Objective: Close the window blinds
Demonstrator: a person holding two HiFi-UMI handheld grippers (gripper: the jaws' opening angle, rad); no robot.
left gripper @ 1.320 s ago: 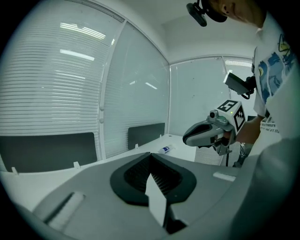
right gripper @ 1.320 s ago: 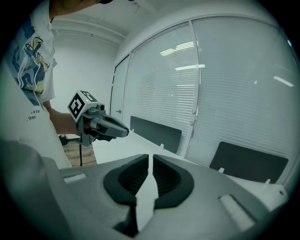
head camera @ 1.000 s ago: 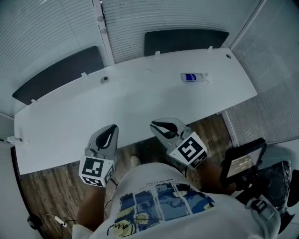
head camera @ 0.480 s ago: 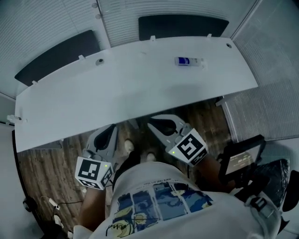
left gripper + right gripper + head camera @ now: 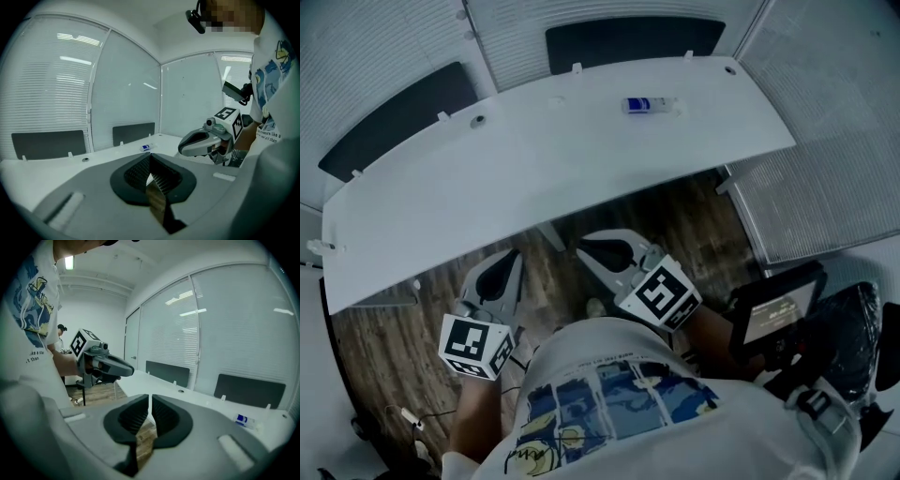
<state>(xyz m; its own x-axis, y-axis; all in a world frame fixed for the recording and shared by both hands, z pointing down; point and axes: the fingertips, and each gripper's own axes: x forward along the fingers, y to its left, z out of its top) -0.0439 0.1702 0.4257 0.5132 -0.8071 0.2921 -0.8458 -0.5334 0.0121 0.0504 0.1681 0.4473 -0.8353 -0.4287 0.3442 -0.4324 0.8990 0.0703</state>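
Observation:
White slatted window blinds (image 5: 380, 42) hang behind the long white desk (image 5: 534, 178), and they also fill the left gripper view (image 5: 47, 93) and the right gripper view (image 5: 229, 329). My left gripper (image 5: 499, 274) is held over the wooden floor in front of the desk edge, shut with nothing in it; its ribbed pads (image 5: 157, 173) meet. My right gripper (image 5: 602, 251) is beside it, also shut and empty, with only a thin slit between its pads (image 5: 161, 416). Each gripper sees the other: the right one (image 5: 201, 140), the left one (image 5: 108, 364). Both are well short of the blinds.
Two dark panels (image 5: 623, 42) stand at the desk's back edge. A small blue-labelled bottle (image 5: 649, 105) lies on the desk. More slatted blinds (image 5: 811, 192) cover the right wall. A small screen on a rig (image 5: 778, 314) sits at my right. A cable (image 5: 405, 417) lies on the floor.
Both grippers and the person have drawn back from the desk; the jaws that hung over its front edge are now over the wooden floor. Both stayed shut.

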